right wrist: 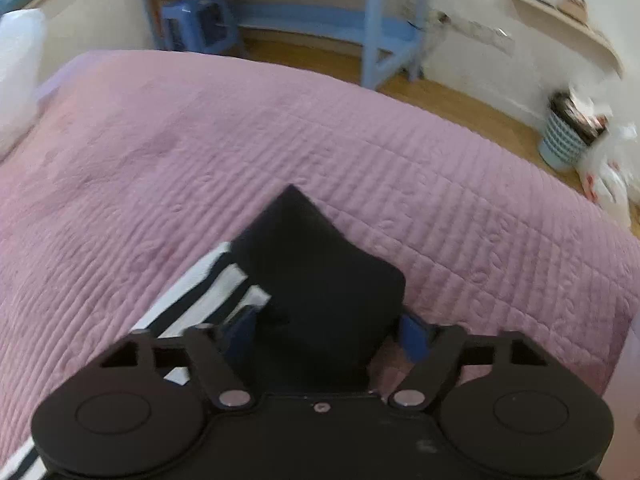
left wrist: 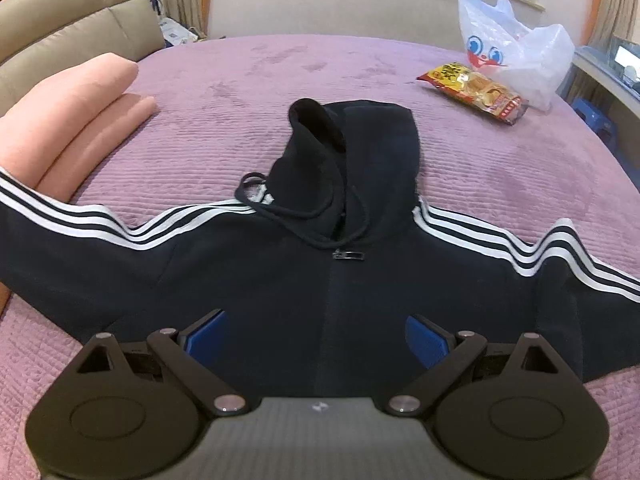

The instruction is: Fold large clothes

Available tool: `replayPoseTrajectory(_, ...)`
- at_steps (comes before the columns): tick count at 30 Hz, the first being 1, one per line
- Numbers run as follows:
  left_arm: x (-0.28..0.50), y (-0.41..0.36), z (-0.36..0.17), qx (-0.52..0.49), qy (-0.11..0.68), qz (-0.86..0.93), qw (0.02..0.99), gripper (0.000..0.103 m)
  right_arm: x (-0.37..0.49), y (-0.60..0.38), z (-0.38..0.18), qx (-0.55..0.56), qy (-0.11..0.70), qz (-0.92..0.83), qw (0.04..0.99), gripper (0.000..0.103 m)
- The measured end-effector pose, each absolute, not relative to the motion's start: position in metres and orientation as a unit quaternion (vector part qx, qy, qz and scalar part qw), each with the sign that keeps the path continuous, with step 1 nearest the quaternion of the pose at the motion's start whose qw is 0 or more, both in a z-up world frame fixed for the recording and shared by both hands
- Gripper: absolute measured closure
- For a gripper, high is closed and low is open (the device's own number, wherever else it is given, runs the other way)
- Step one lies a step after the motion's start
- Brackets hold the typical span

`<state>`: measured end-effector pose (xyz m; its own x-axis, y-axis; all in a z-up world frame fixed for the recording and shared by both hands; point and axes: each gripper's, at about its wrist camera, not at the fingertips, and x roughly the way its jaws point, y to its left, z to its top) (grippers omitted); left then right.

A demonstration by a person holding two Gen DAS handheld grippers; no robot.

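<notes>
Cuff [right wrist: 316, 280] first: we are pinching it in the right gripper [right wrist: 332, 334]; the left gripper [left wrist: 318, 334] is hanging spread over the hoodie [left wrist: 320, 288], flat on the bed [left wrist: 480, 168]. We should be carrying the sleeve across flat.

1. A dark navy zip-up hoodie [left wrist: 280, 280] is lying front side up and spread flat on the pink quilted bed [left wrist: 440, 168].
2. Its hood [left wrist: 348, 152] is resting flat above the collar, with the drawstrings [left wrist: 288, 216] trailing across the chest.
3. Both sleeves are stretching out sideways, each carrying three white stripes [left wrist: 520, 248] along the top.
4. The zipper is sitting closed, its pull [left wrist: 350, 256] lying near the collar.
5. One sleeve cuff [right wrist: 320, 280] is lying on the bed, plain dark beyond the stripes.
</notes>
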<state>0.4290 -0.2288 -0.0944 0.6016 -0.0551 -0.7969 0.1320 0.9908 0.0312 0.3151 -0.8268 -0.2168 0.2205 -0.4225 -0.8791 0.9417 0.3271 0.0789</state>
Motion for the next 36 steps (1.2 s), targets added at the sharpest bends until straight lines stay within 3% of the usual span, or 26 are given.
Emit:
replayPoseTrajectory(2,0.427,-0.23,-0.093,0.045,0.44,-0.058,0.895,0.007,0.316,-0.818,-0.212,0.322,0.388,-0.452,0.736,0.076)
replayPoseTrajectory(3,0.426,-0.231,-0.092,0.046,0.438,-0.06,0.896,0.007,0.316,-0.814,-0.208,0.315,0.388,-0.45,0.74,0.08)
replayPoseTrajectory(11,0.425,-0.201,-0.082,0.034,0.428,-0.067,0.901,0.011,0.302,-0.748,-0.135,0.224,0.322,-0.444,0.806,0.083)
replayPoseTrajectory(16,0.427,-0.163,-0.07,0.016,0.424,-0.071,0.903,0.013,0.274,-0.688,-0.054,0.131,0.252,-0.516,0.808,0.084)
replayPoseTrajectory(20,0.431,-0.129,-0.065,-0.001,0.425,-0.082,0.901,0.014,0.273,-0.641,-0.032,0.093,0.243,-0.54,0.8,0.083)
replayPoseTrajectory(24,0.44,-0.098,-0.064,0.0,0.425,-0.093,0.9,0.02,0.296,-0.578,-0.028,0.104,0.259,-0.481,0.831,0.083)
replayPoseTrajectory(30,0.464,-0.052,-0.065,-0.019,0.422,-0.106,0.9,0.02,0.359,-0.429,-0.009,0.119,0.261,-0.292,0.912,0.082)
replayPoseTrajectory(33,0.48,-0.033,-0.072,-0.032,0.424,-0.112,0.898,0.02,0.393,-0.359,-0.015,0.138,0.272,-0.178,0.936,0.072)
replayPoseTrajectory(34,0.485,-0.028,-0.076,-0.035,0.426,-0.114,0.897,0.02,0.404,-0.336,-0.021,0.148,0.278,-0.133,0.94,0.055)
replayPoseTrajectory(35,0.489,-0.024,-0.08,-0.037,0.428,-0.116,0.895,0.02,0.411,-0.317,-0.029,0.157,0.288,-0.089,0.94,0.029)
replayPoseTrajectory(36,0.494,-0.02,-0.086,-0.038,0.434,-0.119,0.892,0.02,0.42,-0.3,-0.038,0.163,0.309,-0.051,0.936,0.027)
